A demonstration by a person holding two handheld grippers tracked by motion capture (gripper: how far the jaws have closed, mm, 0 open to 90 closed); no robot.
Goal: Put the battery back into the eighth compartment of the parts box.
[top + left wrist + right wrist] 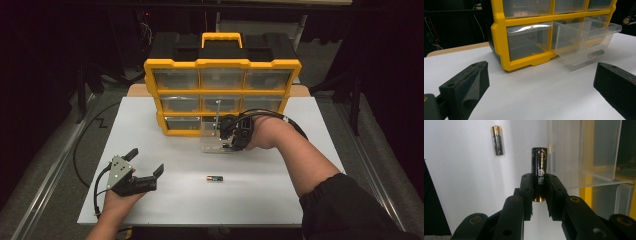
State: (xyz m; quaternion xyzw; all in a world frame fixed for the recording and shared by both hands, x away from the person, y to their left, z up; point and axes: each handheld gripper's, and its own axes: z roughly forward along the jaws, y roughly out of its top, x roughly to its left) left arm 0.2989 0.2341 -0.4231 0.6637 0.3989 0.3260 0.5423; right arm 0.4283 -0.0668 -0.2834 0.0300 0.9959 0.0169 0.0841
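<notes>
A dark room surrounds a white table (150, 130), with the yellow organiser (222, 95) of clear drawers standing at the upper middle of the high view.

The held battery (539, 173) sits at the centre of the right gripper view, pinched low on its body between the closed pads of the right gripper (539, 195), its black end pointing away from the camera. Just to its right in that view rises the clear wall of the pulled-out drawer (584, 152). In the high view the right gripper (235, 134) is at the middle of the frame, right at the drawer (216, 137), which sticks out from the bottom row of the organiser. In the left gripper view a small dark cylinder, seemingly another battery, shows through the wall of the drawer (586, 42), at the upper right of that frame.

A second battery (215, 178) lies loose on the table, lower centre in the high view and upper left in the right gripper view (497, 140), well apart from the drawer.

The left gripper (147, 162) rests at the lower left of the high view, its jaws spread wide and holding nothing.

The step in hand looks like carrying a battery to the open drawer. The next move calls for bringing it over the drawer's rim, lowering it inside without knocking the thin wall, and only then letting go; the loose battery would follow.
</notes>
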